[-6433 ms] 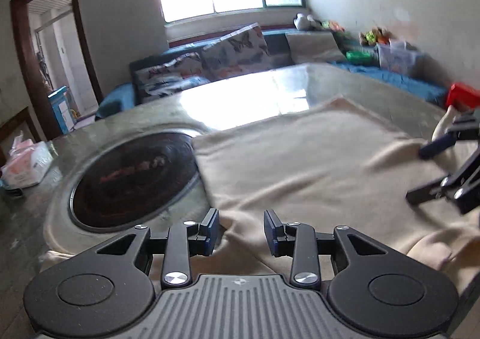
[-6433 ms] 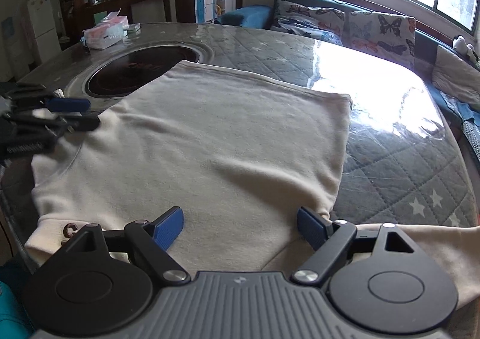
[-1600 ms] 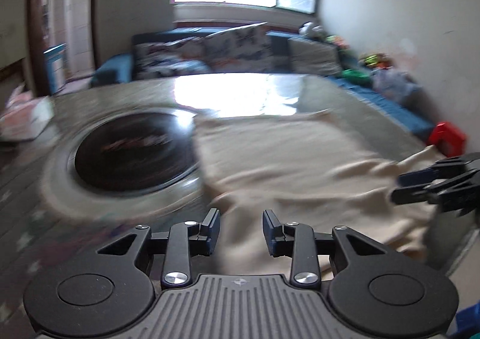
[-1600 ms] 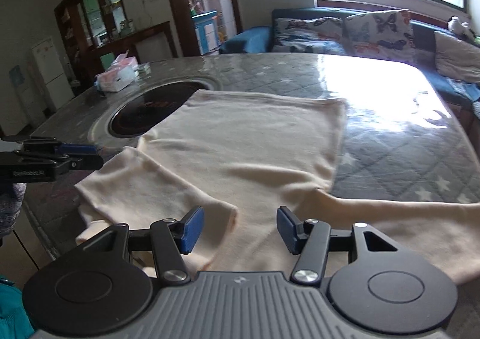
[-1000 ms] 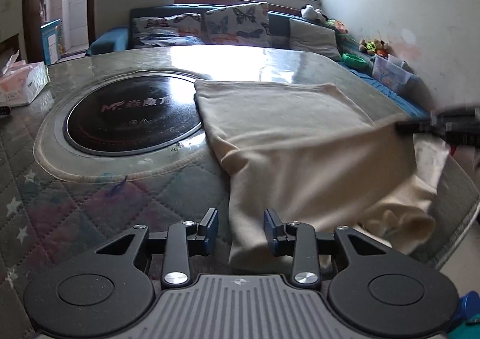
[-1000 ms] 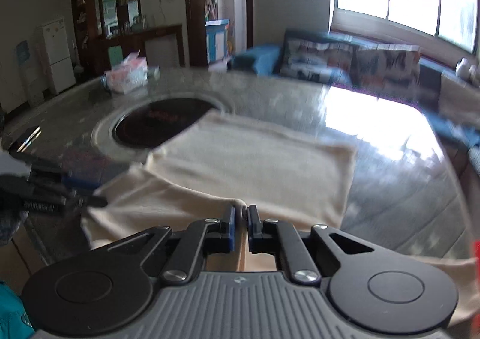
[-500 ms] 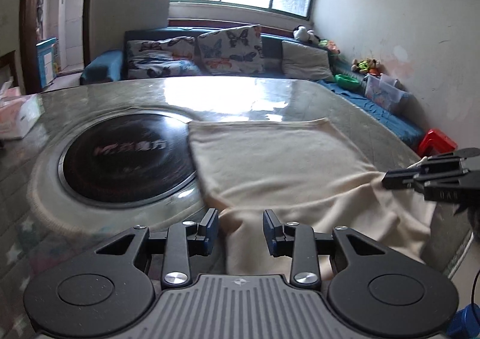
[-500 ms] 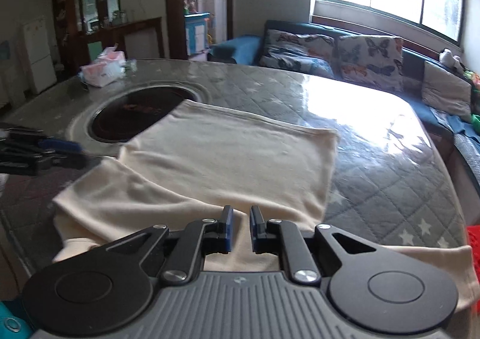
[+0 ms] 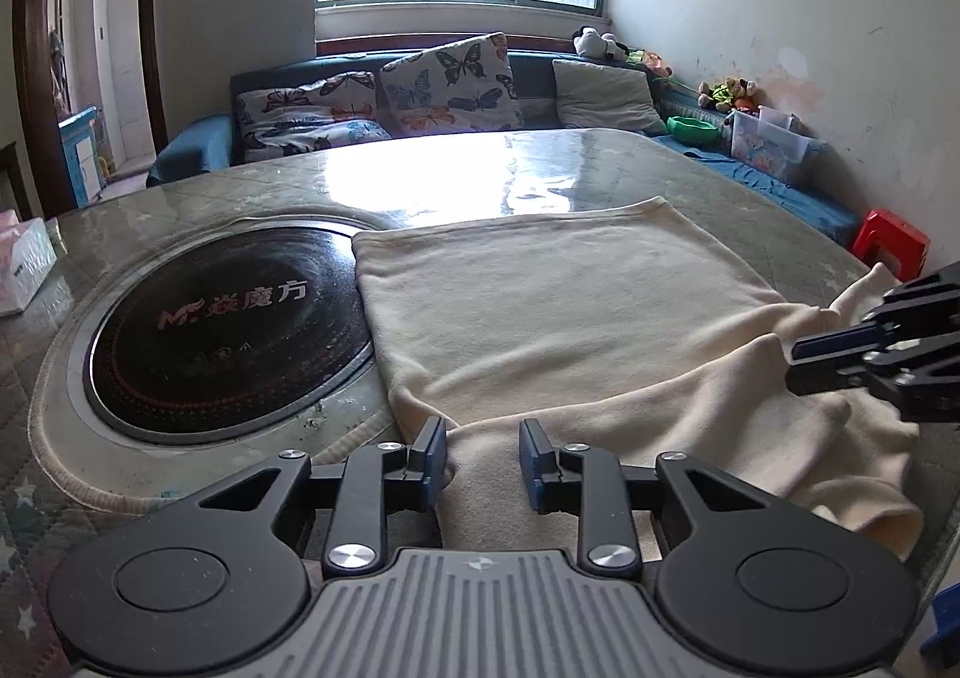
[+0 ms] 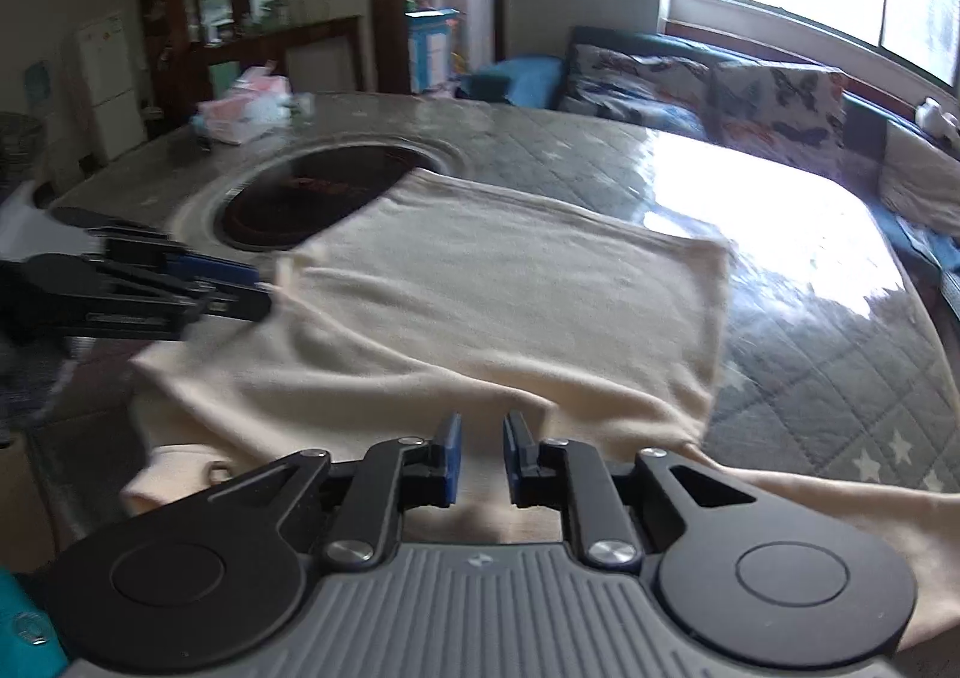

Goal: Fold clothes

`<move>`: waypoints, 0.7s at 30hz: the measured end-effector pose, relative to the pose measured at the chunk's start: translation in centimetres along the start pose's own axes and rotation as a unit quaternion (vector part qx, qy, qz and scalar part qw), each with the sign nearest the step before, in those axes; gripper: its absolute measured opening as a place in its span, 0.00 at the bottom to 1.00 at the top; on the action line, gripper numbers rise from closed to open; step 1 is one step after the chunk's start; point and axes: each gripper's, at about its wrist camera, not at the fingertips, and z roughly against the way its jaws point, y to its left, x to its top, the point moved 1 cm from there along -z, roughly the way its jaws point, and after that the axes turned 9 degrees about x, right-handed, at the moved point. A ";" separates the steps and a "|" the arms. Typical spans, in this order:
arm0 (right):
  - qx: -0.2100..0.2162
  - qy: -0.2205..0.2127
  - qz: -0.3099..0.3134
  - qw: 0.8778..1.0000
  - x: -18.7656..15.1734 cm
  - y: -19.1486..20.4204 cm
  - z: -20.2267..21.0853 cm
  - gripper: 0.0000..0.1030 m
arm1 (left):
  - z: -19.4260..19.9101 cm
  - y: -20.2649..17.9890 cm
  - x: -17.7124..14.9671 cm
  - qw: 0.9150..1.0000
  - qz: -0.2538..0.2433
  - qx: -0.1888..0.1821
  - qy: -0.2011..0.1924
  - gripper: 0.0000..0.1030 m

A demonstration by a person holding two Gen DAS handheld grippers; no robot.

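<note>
My right gripper (image 10: 479, 453) jaws, just parted, release the folded cream knit garment (image 10: 510, 282); left gripper (image 9: 483, 459) narrowing, empty, lower centre.

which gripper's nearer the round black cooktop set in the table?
Left. The left gripper sits at the near rim of the round black cooktop; the right gripper is across the cream garment from it.

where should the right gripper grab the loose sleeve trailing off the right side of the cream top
Judging by its pose, grip the sleeve where it lies flat past the body's corner. Bring the right gripper in low from the near table edge, one jaw sliding under the single layer. The cream top lies flat beyond.
</note>
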 end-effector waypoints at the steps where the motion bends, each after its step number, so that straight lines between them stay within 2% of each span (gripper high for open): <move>1: 0.006 -0.003 0.005 1.000 0.1 0.4 0.2 0.17 | 0.0 -0.1 0.0 1.000 -0.002 0.002 -0.001 0.28; 5: 0.036 -0.011 0.029 0.999 1.6 1.7 -1.2 0.24 | 0.0 -0.3 -0.2 1.000 -0.004 0.010 -0.003 0.28; 8: 0.054 0.001 0.034 0.998 2.2 2.0 -3.1 0.25 | 0.0 -0.1 -0.3 1.000 0.000 0.021 -0.003 0.29; 12: 0.048 0.013 0.030 0.998 1.8 1.7 -4.3 0.25 | -0.2 0.6 -0.5 0.999 0.013 0.029 0.004 0.30; 18: 0.009 0.010 0.016 1.000 0.7 0.2 -2.6 0.25 | 0.4 0.2 0.0 0.999 0.009 0.032 -0.007 0.29; 21: 0.001 0.008 0.009 1.000 0.3 -0.2 -1.5 0.25 | 1.0 -0.7 0.6 1.000 0.001 0.018 -0.018 0.29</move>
